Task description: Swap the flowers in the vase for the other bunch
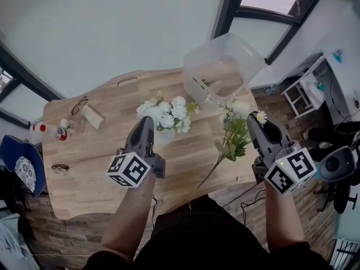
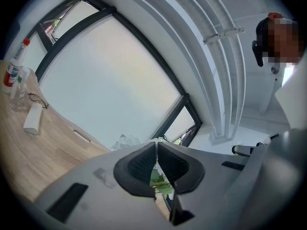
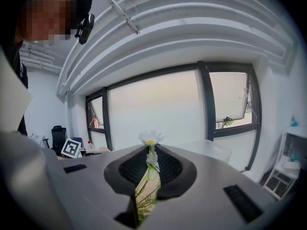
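Right gripper [image 1: 251, 117]: it is holding the loose bunch [image 1: 232, 133] by its upper stems. In the right gripper view, the right gripper [image 3: 149, 158] is standing with its jaws narrow and pressing on the green stems of the bunch [image 3: 145, 191], and one daisy [image 3: 150, 138] is showing just above the jaw tips. In the head view the bunch is hanging slanted over the right part of the table [image 1: 90, 173], its long stem running down toward the near edge. Whether the stem end is touching the wood cannot be told.

Left gripper [image 1: 147, 120]: it is lying roughly level, just beside the left of the white flowers [image 1: 166, 115]. These are sitting in the vase [image 1: 164, 136], which is standing upright near the middle of the table. In the left gripper view, the left gripper [image 2: 156, 151] is showing its jaws drawn together, the pads meeting along a thin line at the tips. Green leaves [image 2: 162, 183] are appearing through the slit nearer the camera. Whether any leaf is being pinched cannot be told.

Other items: a clear plastic bin [image 1: 247, 55] is sitting at the far edge of the table, beyond both bunches. A pair of glasses [image 1: 79, 104], a small white box [image 1: 93, 117] and bottles [image 1: 48, 131] are lying at the far left. A second pair of glasses [image 1: 60, 167] is resting nearer the left edge.
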Demonstrator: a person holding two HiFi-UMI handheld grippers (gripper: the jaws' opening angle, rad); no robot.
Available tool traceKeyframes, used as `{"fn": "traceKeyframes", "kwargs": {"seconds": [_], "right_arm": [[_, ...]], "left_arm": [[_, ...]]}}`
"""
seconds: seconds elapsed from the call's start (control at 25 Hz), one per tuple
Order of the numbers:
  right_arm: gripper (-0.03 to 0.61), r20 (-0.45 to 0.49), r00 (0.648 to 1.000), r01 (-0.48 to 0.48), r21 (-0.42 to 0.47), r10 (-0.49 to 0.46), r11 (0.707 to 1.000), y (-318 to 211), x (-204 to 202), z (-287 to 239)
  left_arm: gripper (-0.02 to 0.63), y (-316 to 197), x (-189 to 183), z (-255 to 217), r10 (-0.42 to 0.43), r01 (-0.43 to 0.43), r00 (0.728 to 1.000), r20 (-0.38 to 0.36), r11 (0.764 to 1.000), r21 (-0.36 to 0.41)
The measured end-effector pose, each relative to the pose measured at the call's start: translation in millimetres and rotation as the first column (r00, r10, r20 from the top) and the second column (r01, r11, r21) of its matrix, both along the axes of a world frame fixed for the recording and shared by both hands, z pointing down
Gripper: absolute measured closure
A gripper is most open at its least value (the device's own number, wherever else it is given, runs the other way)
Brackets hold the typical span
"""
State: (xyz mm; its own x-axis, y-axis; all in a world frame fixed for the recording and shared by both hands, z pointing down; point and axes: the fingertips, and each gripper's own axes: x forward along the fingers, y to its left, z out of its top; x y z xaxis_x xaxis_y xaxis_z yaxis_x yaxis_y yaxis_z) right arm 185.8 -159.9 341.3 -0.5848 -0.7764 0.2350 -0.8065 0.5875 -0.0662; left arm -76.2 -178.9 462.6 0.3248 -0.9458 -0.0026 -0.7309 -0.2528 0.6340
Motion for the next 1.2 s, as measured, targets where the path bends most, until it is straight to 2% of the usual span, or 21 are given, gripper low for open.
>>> {"fn": "traceKeyframes", "kwargs": {"seconds": [0.76, 1.04, 1.2], "right_arm": [[0.525, 0.021, 0.999, 0.029, -0.015, -0.028, 0.999, -7.8, -15.6, 9.2], [0.525, 0.030, 0.999, 0.034, -0.005, -0.034, 0.999, -14.2, -18.0, 5.8], [0.525, 0.041, 0.998, 0.038, 0.003, -0.038, 0.999, -18.4, -19.0, 2.4]], "left_arm": [[0.595, 3.2, 1.8, 23.0, 0.003, 0.000, 0.998, 0.059, 0.998, -0.061], [0.594, 4.3, -1.3, 20.1, 0.005, 0.006, 0.985, 0.175, 0.998, -0.061], [0.594, 9.7, -10.9, 2.9, -0.018, 0.022, 0.975, 0.222, 1.000, -0.016]]}}
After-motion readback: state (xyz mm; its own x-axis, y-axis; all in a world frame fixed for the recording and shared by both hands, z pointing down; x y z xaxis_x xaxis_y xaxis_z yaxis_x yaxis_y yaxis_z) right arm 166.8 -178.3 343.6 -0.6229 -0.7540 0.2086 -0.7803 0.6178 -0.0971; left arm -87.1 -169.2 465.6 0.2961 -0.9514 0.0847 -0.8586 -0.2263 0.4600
